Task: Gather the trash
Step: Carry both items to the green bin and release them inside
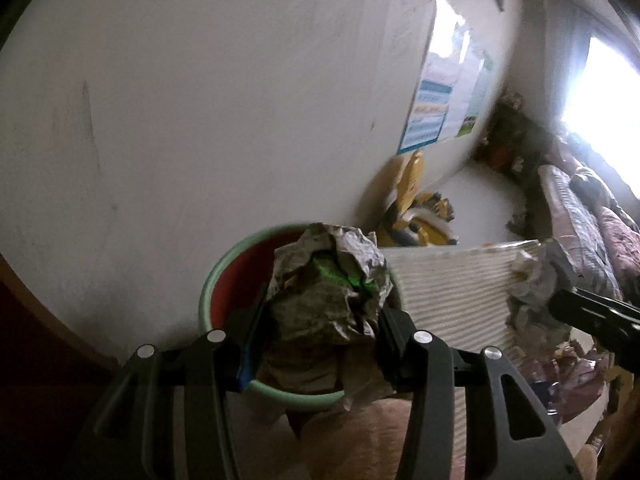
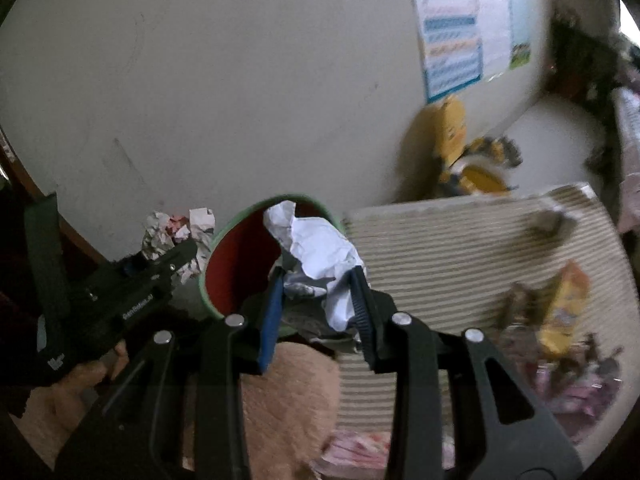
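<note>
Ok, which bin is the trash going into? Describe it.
Find the pale wall. At its foot, left of the striped mat, stands a round bin. Its mint-green rim and red inside set it apart.

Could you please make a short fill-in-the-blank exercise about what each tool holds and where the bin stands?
1. The left tool is shut on a crumpled ball of printed ____.
2. The right tool holds a crumpled sheet of ____ paper.
3. The inside of the bin is ____.
4. The bin's rim is ____.

Missing words: paper; white; red; green
</note>
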`<state>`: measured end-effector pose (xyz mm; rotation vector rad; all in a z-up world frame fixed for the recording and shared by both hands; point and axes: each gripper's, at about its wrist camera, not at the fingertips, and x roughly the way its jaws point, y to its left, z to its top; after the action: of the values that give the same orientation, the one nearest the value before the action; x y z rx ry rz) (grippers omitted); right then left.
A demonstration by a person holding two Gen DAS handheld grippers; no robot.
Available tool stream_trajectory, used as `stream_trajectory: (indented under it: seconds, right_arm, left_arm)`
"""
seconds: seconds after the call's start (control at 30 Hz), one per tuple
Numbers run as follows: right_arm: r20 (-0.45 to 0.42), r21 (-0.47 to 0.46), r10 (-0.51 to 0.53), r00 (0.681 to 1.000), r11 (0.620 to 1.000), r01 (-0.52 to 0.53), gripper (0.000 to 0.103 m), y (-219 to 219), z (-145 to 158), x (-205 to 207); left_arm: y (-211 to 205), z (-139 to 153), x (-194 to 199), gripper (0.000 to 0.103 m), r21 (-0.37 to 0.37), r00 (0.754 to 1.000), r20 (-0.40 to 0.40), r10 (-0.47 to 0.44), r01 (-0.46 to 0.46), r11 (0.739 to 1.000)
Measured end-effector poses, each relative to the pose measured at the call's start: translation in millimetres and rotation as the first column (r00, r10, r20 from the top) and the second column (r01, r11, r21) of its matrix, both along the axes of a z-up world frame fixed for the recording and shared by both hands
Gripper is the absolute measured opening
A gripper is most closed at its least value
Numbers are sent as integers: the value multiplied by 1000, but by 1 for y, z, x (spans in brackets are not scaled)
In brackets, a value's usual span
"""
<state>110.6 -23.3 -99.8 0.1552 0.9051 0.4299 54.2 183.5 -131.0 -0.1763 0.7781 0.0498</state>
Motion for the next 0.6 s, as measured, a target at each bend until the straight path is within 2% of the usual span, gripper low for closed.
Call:
stream_trajectory:
  seconds: [0.2,0.4,0.5,0.6]
  right_arm:
    - [-53,33,63,997,998,-62,34,44,-21,47]
    - [-102,-4,94,990,996,-95,35,71,-43,74]
    - [-122,-2,88,989,996,-89,40,73,-53,84]
    - [-132,-2,78,988,997,-79,51,72,-58,88]
  left_arm:
    - [25,-33,23,44,-8,997,-67,26,-26,1000]
    - [38,-54,49,49,-11,993,-105,48,-49,999]
    - [40,-57,54,52,-17,992,-114,49,-51,999]
    - [41,-59,54,53,-17,993,-112,44,-47,999]
